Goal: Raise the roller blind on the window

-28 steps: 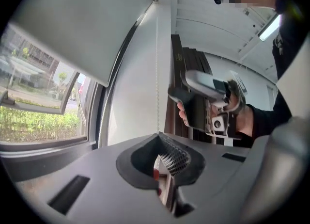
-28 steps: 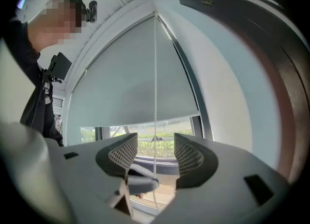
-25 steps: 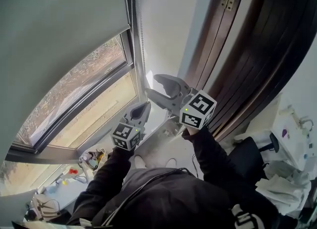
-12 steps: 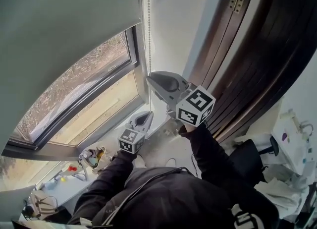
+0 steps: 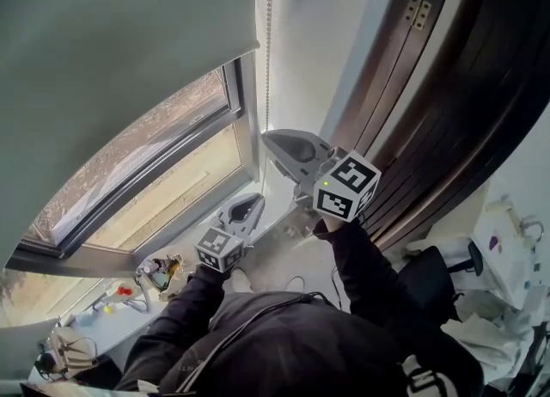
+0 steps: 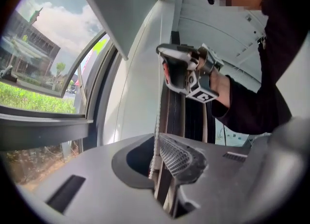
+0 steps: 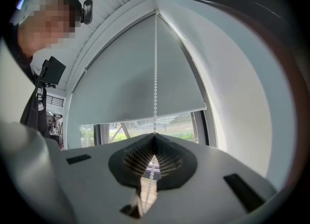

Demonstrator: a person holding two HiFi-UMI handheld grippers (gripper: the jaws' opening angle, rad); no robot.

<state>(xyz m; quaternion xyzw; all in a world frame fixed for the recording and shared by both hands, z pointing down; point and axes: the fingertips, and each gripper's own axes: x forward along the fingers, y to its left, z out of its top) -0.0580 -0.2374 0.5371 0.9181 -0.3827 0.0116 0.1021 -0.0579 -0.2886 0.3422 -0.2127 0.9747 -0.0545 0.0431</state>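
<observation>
The right gripper (image 5: 268, 139), spread wide a second ago, is now clamping its mesh-textured fingers on the white beaded chain (image 5: 269, 51), which is running straight up from them beside the smooth grey roller blind (image 5: 129, 34). Below, the left gripper (image 5: 256, 202) is sitting lower than before. Its fingers are just easing apart but still pinching the chain. The chain's run beneath them is hidden.

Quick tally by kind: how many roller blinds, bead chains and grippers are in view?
Roller blind: 1
Bead chain: 1
Grippers: 2 (left gripper, jaws just easing open, chain between them; right gripper, shut on it)
Total: 4
</observation>
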